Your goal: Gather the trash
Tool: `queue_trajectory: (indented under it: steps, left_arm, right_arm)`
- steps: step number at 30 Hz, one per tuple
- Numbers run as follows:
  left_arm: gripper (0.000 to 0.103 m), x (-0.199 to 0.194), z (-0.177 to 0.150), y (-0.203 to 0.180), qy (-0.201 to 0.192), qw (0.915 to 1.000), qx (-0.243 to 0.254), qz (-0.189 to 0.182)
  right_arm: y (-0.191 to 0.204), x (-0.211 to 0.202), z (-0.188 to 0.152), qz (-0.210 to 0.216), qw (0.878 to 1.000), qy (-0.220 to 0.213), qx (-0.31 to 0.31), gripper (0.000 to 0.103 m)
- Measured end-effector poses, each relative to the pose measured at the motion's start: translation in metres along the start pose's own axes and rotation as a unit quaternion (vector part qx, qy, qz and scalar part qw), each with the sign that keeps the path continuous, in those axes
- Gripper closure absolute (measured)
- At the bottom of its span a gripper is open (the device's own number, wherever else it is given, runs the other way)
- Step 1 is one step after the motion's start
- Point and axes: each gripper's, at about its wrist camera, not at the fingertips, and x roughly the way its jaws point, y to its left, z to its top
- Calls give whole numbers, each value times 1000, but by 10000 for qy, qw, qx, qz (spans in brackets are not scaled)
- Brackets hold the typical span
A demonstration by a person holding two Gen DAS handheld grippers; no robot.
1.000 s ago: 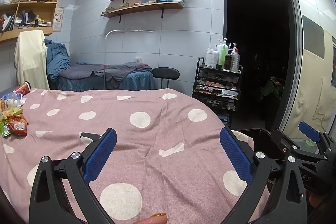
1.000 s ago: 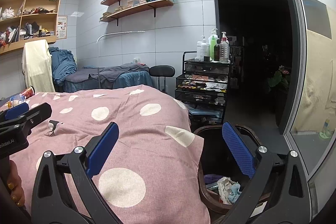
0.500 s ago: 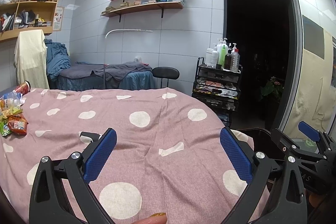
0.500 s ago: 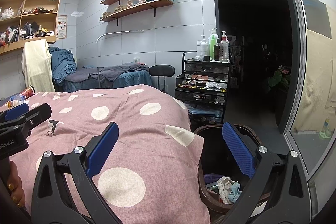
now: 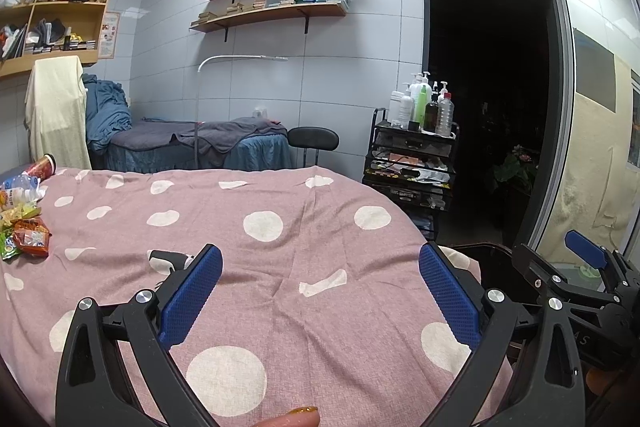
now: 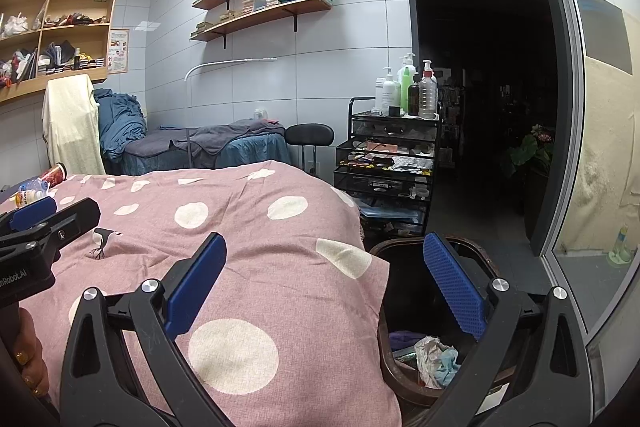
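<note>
Trash pile (image 5: 24, 223) sits at the far left edge of the bed: snack wrappers, a plastic bottle (image 5: 18, 185) and a red paper cup (image 5: 40, 167) lying on the pink spotted blanket (image 5: 280, 247). The right wrist view only catches the bottle and cup, behind the other tool. Nothing is picked up yet.

Left gripper (image 5: 320, 291): fingers spread wide, empty, hanging over the middle of the blanket, well apart from the pile. Right gripper (image 6: 324, 291): fingers also wide open, empty, straddling the blanket's right edge and the bin (image 6: 404, 355). The bin stands on the floor just beside the bed on the right and already has crumpled paper (image 6: 434, 351) and other scraps in it.

Step in hand, by my read: between drop-off and the next pick, or just starting. Both tools are idle near the bin end.

Next move calls for the left gripper to swing left across the bed to the wrappers, come down over one with the fingers open, and close on it without pinching the blanket. Wrappers are thin and flat, so expect a low approach. Then carry it the full width of the bed to the bin.
</note>
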Motion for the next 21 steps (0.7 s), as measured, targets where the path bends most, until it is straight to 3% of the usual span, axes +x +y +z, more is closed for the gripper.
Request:
queue_trajectory:
  steps: [21]
  left_arm:
    - [5, 6, 2, 0, 45, 9999, 75, -95]
  right_arm:
    - [0, 1, -2, -2, 10000, 31, 8, 6]
